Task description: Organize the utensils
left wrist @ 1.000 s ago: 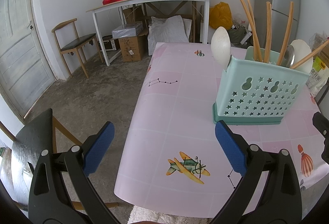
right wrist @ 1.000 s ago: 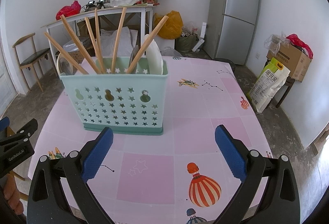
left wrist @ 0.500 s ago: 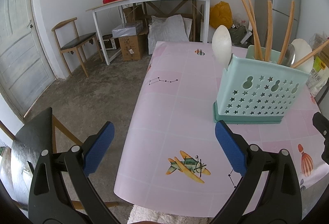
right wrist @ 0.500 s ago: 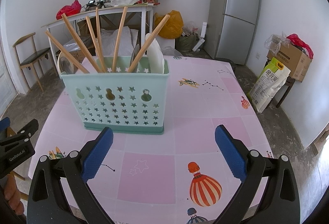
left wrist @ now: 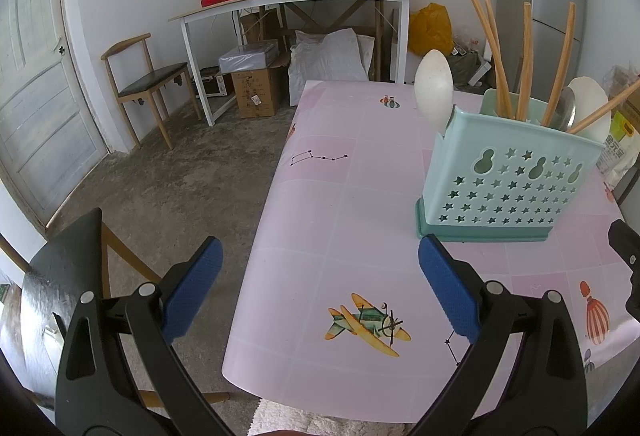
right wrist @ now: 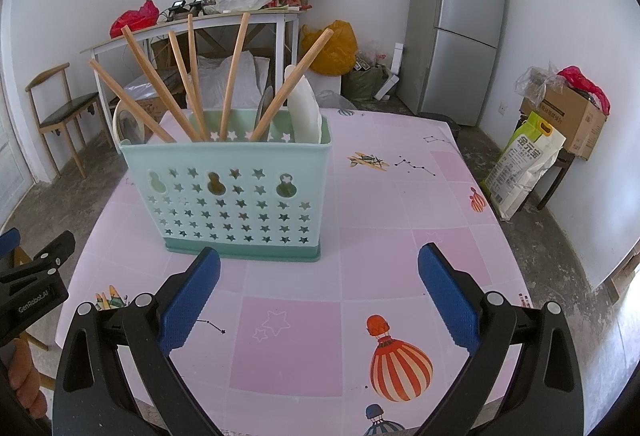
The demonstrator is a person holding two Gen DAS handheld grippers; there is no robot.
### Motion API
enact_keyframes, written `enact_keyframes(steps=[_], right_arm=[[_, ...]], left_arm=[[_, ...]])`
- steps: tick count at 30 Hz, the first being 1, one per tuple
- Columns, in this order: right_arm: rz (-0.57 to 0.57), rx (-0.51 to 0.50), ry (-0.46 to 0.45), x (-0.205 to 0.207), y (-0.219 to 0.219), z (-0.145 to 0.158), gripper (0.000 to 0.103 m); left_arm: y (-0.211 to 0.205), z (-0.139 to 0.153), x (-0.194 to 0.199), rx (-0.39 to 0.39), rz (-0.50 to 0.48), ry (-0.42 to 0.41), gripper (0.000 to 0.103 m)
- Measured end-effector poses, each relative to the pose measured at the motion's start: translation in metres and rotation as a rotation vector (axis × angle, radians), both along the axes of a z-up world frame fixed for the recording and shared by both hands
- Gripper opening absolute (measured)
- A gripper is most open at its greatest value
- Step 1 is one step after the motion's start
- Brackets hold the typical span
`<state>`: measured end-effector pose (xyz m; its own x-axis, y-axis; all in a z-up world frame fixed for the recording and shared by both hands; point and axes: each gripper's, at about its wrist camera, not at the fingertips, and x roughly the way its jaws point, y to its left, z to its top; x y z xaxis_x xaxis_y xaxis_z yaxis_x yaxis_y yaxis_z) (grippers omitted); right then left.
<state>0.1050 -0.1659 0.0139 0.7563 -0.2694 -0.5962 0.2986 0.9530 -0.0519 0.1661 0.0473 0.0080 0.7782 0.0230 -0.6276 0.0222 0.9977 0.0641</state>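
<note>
A mint-green utensil holder (right wrist: pixel 236 196) with star cut-outs stands on the pink table (right wrist: pixel 384 244); in the left wrist view the holder (left wrist: pixel 504 180) is at the right. Several wooden chopsticks (right wrist: pixel 232 76) and white spoons (right wrist: pixel 304 108) stick up out of it, and a white spoon (left wrist: pixel 434 88) shows at its left end. My right gripper (right wrist: pixel 318 290) is open and holds nothing, just in front of the holder. My left gripper (left wrist: pixel 320 286) is open and holds nothing, over the table's left edge, short of the holder.
A white work table (left wrist: pixel 296 0) piled with clutter, cardboard boxes (left wrist: pixel 256 92) and a wooden chair (left wrist: pixel 148 88) stand behind. A grey fridge (right wrist: pixel 456 24) and a rice bag (right wrist: pixel 524 160) are on the right. A dark chair back (left wrist: pixel 60 284) sits close by my left gripper.
Both views have crept slightly; the holder sits a touch further right in the right wrist view. Both grippers stay open and hold nothing.
</note>
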Motion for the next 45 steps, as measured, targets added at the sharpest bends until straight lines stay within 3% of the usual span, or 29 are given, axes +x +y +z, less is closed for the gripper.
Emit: enact_keyframes(steps=[45], right_arm=[[0.002, 0.004, 0.0, 0.0005, 0.0014, 0.0004, 0.096]], left_arm=[[0.0019, 0.0011, 0.0012, -0.003, -0.001, 0.001, 0.095]])
